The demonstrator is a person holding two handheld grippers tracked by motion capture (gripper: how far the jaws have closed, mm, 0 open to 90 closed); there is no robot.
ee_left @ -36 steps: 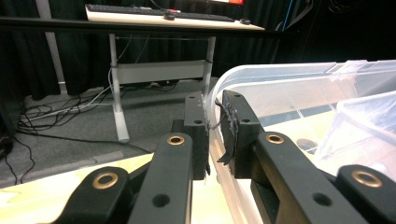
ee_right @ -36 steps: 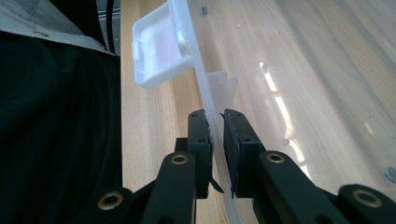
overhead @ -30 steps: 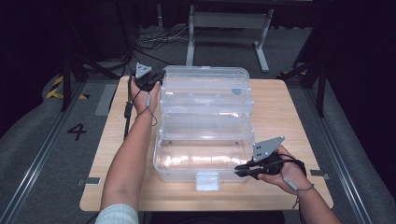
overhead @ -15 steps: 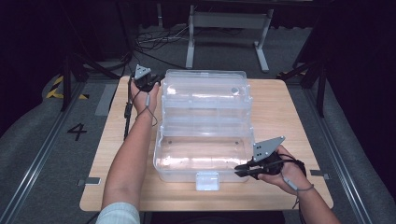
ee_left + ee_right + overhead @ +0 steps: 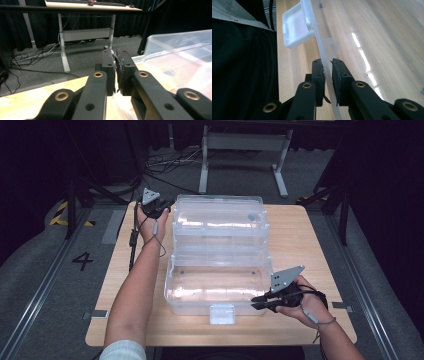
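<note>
Jaws of the right gripper (image 5: 327, 65) are pinching the near front wall of the clear plastic box (image 5: 220, 270); jaws of the left gripper (image 5: 116, 56) are sitting almost together at its far left corner, nothing visibly clamped.

Left jaws have just been opening a touch after a squeeze, and no wall is showing between them in the left gripper view, so I am judging that side as not gripping. The white latch (image 5: 295, 26) is hanging just ahead of the right jaws, on the outer side of the wall. Box is sitting open mid-table (image 5: 305, 235). To do this well: keep the right pinch square on the wall, re-seat the left jaws over the lid rim before moving anything.
</note>
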